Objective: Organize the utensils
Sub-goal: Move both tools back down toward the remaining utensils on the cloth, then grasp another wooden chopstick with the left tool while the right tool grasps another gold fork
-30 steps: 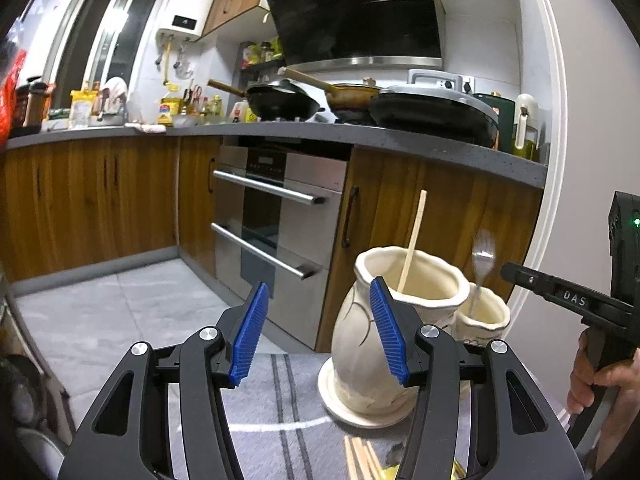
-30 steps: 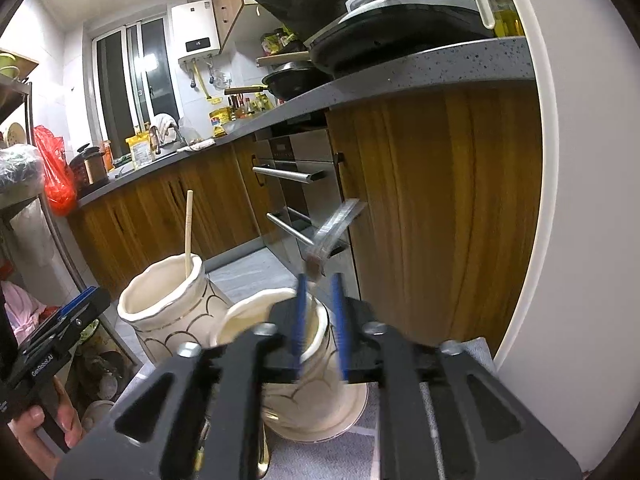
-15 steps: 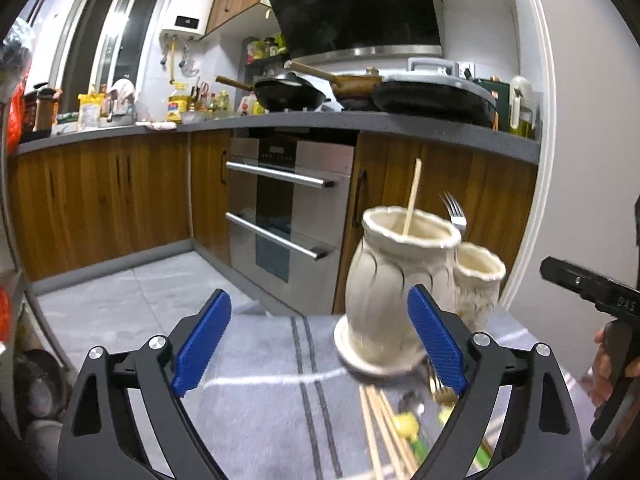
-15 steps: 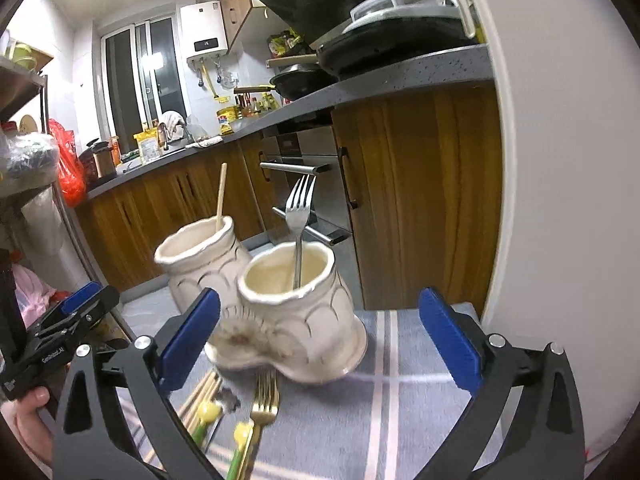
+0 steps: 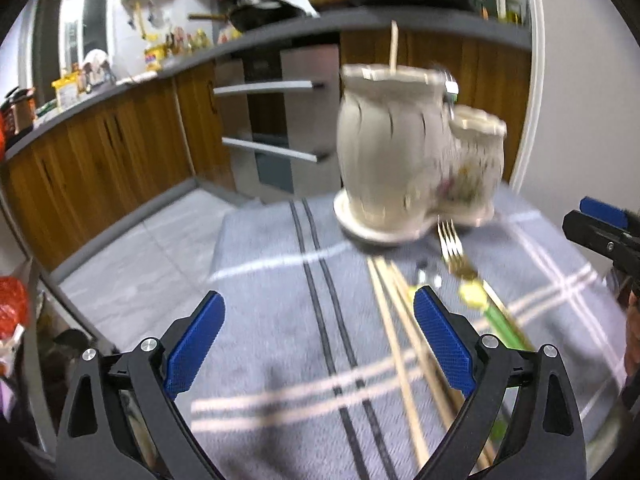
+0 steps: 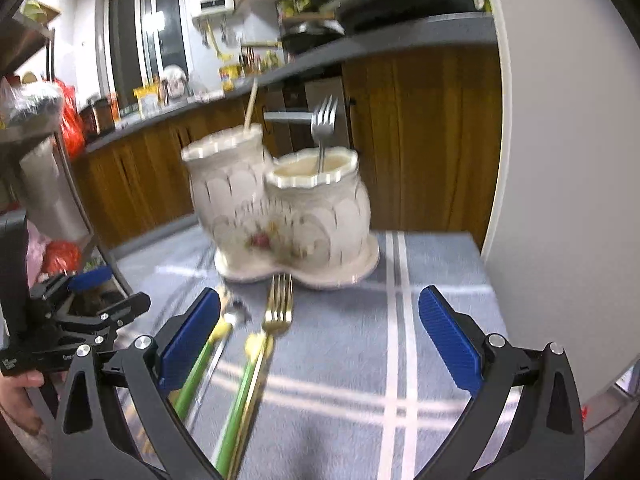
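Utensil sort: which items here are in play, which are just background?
In play: ceramic holder, silver fork standing in it, chopstick, gold fork, loose chopsticks.
Background: striped cloth, oven, red bag.

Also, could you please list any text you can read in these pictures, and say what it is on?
"Ge...": print on the left gripper body, as the right wrist view shows it; the rest is hidden.
Water heater display: too blurred to read.
Packages on the counter: too blurred to read.

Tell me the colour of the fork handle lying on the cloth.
Green handle, gold tines; clearest in the right wrist view.
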The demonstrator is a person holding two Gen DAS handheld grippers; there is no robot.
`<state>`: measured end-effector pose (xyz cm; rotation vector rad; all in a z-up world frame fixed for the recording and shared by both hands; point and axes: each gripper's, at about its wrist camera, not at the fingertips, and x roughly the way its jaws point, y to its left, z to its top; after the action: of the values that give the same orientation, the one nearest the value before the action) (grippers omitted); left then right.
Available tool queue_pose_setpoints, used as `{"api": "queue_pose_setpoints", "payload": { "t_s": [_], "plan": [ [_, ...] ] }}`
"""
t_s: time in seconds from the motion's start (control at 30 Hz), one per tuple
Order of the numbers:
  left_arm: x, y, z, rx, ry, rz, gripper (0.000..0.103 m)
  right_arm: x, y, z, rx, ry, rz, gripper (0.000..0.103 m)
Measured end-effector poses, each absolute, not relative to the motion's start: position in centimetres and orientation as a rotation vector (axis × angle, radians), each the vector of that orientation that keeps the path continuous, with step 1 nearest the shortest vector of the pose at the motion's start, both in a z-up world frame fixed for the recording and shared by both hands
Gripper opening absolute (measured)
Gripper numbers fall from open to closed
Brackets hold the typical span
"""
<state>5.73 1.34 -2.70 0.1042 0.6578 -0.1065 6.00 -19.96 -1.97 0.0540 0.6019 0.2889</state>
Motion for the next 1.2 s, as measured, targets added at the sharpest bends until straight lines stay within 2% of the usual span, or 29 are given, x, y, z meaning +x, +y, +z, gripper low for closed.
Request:
{"api": "queue_pose_setpoints", "payload": {
  "t_s": [0.17,0.3,0.5,0.57,0.63,0.67,0.87,0.93,1.03,1.2],
  "plan": [
    [5.9,1.4,-4.2,0.103,0.737,-0.129,0.095,6.5,-18.9,-4.2,0.015,0.744,0.304,0.098],
    [6.0,1.3,-4.5,0.087,0.771,-0.158,0.095,6.6,-17.9,-4.9,-0.026,0.766,0.319,0.097],
    [5.9,0.7,-4.8,0.101,0.782,-0.185,0.092,7.0,-16.4,-5.7,-0.049,0.825,0.375,0.059],
    [5.8,0.5,-4.6,0.098,0.777,-0.201,0.091,7.3,-16.0,-6.0,-0.034,0.843,0.397,0.042],
    [5.7,0.2,-4.5,0.097,0.774,-0.224,0.081,7.5,-15.6,-6.0,-0.038,0.849,0.399,0.027],
    [5.7,0.0,-4.5,0.097,0.775,-0.235,0.078,7.5,-15.4,-6.1,-0.043,0.847,0.402,0.024],
    [5.8,-1.1,-5.2,0.131,0.807,-0.269,0.049,7.7,-15.0,-6.1,-0.041,0.856,0.417,0.019],
    [5.9,-1.2,-5.4,0.14,0.82,-0.267,0.034,7.7,-14.8,-6.1,-0.042,0.86,0.421,0.014],
    [5.9,-1.6,-5.7,0.155,0.828,-0.27,0.026,7.7,-14.5,-6.1,-0.064,0.86,0.409,0.013],
    [6.0,-2.2,-5.9,0.185,0.82,-0.254,0.025,8.2,-14.1,-6.5,-0.059,0.888,0.401,0.013]
  ]
}}
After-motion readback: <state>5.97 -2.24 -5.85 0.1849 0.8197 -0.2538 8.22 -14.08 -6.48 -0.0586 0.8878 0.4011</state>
